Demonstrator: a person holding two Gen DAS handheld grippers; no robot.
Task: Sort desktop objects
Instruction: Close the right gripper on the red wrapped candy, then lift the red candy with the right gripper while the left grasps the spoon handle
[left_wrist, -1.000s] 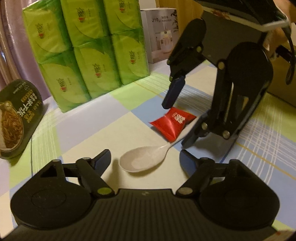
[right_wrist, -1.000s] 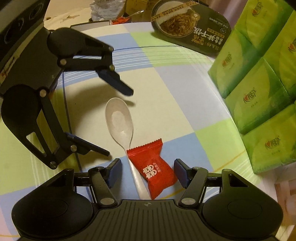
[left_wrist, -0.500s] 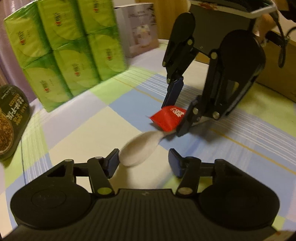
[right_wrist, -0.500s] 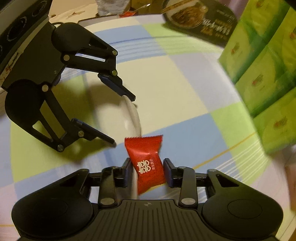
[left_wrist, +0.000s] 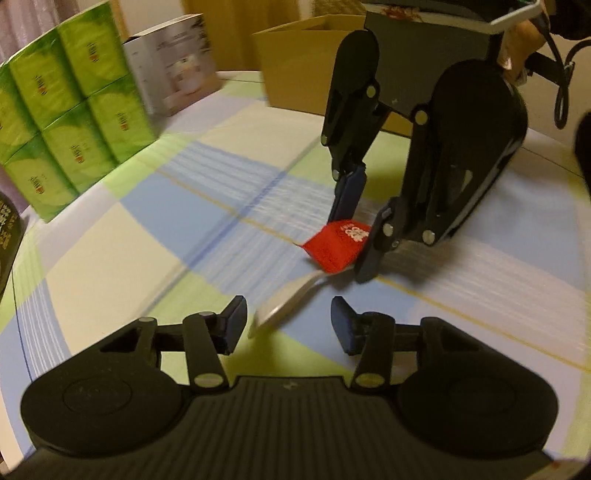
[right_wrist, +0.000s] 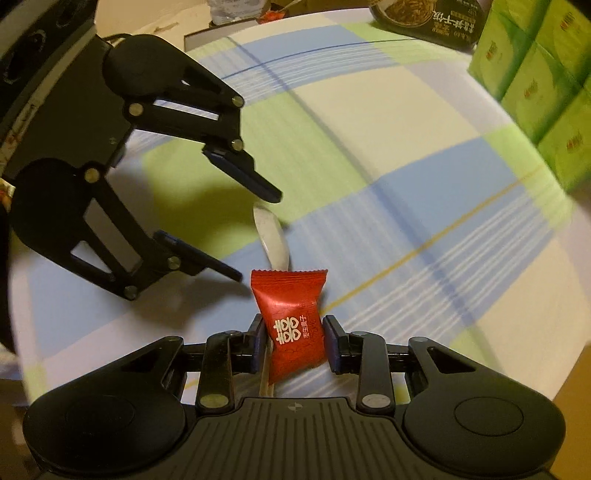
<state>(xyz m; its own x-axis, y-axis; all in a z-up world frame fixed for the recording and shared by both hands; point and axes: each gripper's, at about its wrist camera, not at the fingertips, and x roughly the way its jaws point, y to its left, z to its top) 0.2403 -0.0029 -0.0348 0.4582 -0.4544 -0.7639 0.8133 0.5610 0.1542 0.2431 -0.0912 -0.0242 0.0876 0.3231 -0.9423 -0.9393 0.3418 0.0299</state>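
— Right wrist view first: what do you see the right claw (right_wrist: 292, 341) doing?

— It is clenched on the red candy packet (right_wrist: 290, 321). Both fingers press the packet's sides, and the packet stands almost upright between them. The white spoon (right_wrist: 271, 240) shows just behind the packet.

— And the spoon's handle?

— It runs down beside the packet, between the same fingers. I cannot tell if the fingers touch it.

— And the left claw (left_wrist: 288, 321)?

— It is released; its fingers stand apart on both sides of the spoon's bowl (left_wrist: 284, 301) and do not touch it. The picture is blurred there.

— Where is all this on the tabletop (left_wrist: 110, 236)?

— Away from its edges, on the checked cloth. The green tissue packs (left_wrist: 70, 122) stand along the far left edge, with a white box (left_wrist: 173, 81) next to them and a cardboard box (left_wrist: 299, 70) at the far edge.
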